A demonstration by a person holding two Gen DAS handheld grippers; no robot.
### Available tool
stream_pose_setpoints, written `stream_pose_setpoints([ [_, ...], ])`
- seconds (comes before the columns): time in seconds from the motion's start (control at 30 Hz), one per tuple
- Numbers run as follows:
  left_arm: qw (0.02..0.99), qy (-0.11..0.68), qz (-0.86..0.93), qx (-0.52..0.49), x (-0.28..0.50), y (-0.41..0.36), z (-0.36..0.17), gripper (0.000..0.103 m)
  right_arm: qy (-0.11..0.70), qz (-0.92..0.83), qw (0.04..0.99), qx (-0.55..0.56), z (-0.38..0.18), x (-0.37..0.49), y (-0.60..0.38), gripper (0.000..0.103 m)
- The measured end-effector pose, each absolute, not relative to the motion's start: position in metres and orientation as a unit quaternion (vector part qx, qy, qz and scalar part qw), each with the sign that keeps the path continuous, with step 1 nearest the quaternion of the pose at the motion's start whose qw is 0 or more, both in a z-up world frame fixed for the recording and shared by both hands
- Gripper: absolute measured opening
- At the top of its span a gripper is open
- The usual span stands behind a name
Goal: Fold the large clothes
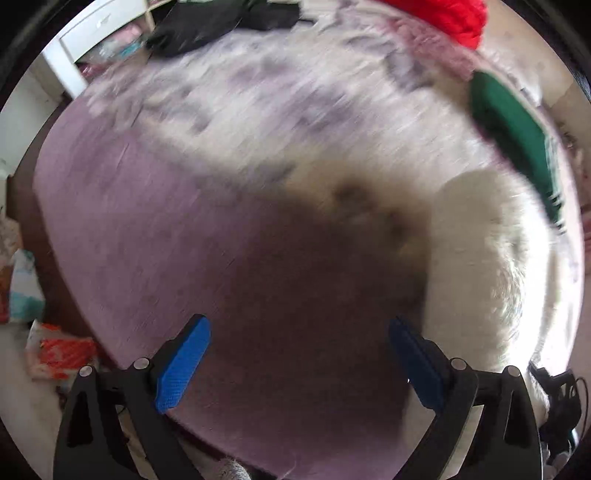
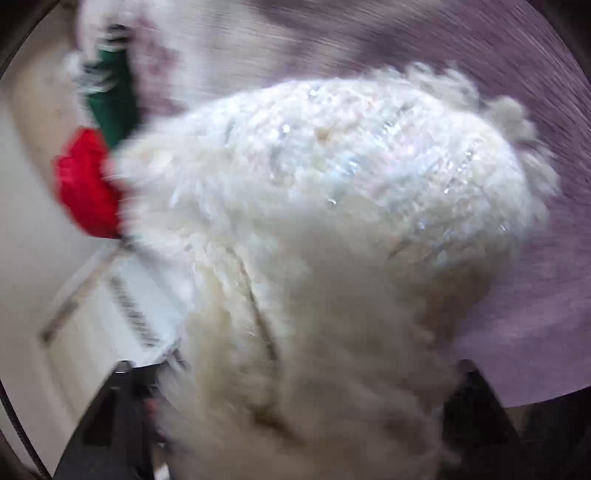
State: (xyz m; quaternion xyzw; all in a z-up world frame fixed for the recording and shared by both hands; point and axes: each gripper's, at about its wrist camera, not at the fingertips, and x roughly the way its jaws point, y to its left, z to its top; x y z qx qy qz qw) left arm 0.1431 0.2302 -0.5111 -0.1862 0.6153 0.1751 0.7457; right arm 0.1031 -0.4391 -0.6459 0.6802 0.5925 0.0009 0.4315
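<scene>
A fluffy white garment with shiny sequins (image 2: 332, 206) lies bunched on the mauve bed cover (image 2: 535, 288). It fills the right wrist view and hides the right gripper's fingers; only the black finger mounts show at the lower corners. In the left wrist view the same white garment (image 1: 480, 258) lies to the right. My left gripper (image 1: 297, 363) is open and empty above the bed cover (image 1: 147, 240), its blue pads (image 1: 181, 363) wide apart. Both views are motion-blurred.
A green garment (image 1: 513, 136) and a red one (image 1: 450, 18) lie at the bed's far right. Dark clothes (image 1: 221, 22) lie at the far edge near a white shelf (image 1: 85, 40). Packets (image 1: 59, 354) lie on the floor at left.
</scene>
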Motion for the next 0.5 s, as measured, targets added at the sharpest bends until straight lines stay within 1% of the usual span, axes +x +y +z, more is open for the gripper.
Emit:
stream_pose_setpoints([
  [0.07, 0.735, 0.629, 0.18, -0.175, 0.133, 0.231, -0.534, 0.1, 0.642, 0.016, 0.419, 0.642, -0.659, 0.106, -0.432, 0.076],
  [0.1, 0.734, 0.632, 0.178, -0.171, 0.13, 0.23, -0.543, 0.1, 0.663, 0.035, 0.423, 0.616, -0.657, 0.111, -0.429, 0.076],
  [0.27, 0.723, 0.654, 0.179, -0.131, 0.129, 0.216, -0.596, 0.1, 0.736, 0.081, 0.498, 0.451, -0.603, 0.146, -0.427, 0.076],
  [0.33, 0.733, 0.642, 0.183, -0.134, 0.13, 0.216, -0.603, 0.103, 0.75, 0.091, 0.531, 0.384, -0.575, 0.159, -0.423, 0.076],
  [0.47, 0.748, 0.623, 0.183, -0.139, 0.128, 0.216, -0.604, 0.103, 0.734, 0.136, 0.61, 0.265, -0.517, 0.191, -0.395, 0.076],
  [0.5, 0.754, 0.615, 0.184, -0.14, 0.126, 0.216, -0.604, 0.103, 0.73, 0.153, 0.617, 0.25, -0.513, 0.19, -0.395, 0.076],
])
